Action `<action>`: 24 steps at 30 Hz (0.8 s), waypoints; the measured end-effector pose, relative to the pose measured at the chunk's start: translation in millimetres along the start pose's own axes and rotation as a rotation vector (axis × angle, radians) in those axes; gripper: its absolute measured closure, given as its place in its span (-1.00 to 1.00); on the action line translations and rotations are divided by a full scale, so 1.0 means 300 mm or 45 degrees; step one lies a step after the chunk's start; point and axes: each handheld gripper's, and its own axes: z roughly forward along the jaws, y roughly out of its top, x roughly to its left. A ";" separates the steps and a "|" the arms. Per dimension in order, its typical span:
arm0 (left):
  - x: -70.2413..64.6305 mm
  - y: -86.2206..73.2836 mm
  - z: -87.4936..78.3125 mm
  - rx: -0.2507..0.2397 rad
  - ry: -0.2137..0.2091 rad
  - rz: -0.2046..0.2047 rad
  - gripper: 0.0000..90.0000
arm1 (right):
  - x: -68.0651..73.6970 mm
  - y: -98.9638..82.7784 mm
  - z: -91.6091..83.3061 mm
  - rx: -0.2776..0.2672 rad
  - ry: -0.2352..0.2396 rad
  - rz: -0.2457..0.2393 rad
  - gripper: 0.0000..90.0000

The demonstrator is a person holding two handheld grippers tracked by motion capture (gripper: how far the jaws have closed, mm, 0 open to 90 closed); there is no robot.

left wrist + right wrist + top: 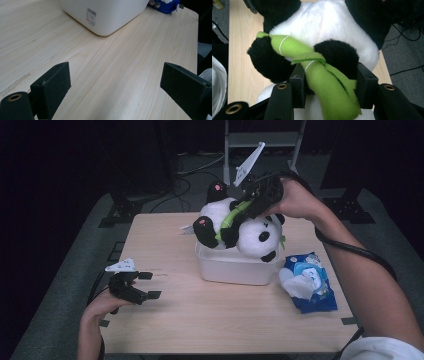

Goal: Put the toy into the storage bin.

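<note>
Panda plush toy (240,227) lies on top of the white plastic tub (235,265) at mid-worktop (200,315), its green bamboo stalk (324,80) clamped in the right gripper (329,83). Left gripper (115,82) hovers spread wide near the worktop's left edge. A blue wet-wipes pack (310,282) lies right of the tub.

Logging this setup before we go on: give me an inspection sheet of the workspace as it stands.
Surface: light wood table, faint scuffs near the left tongs.
Job's things: plush panda with a green bamboo stalk, lying on top of a white tub.
Clutter: blue wipes pack right of the tub.
Grippers: left tongs open, low over bare table; right tongs closed on the stalk.
Cables: black cable along the right forearm; more on the floor behind.
Surroundings: dark room, grey floor, metal stands behind.
</note>
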 end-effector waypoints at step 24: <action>0.003 0.001 -0.019 -0.030 0.005 -0.012 -0.82 | -0.119 -0.084 0.168 0.017 0.069 0.038 0.13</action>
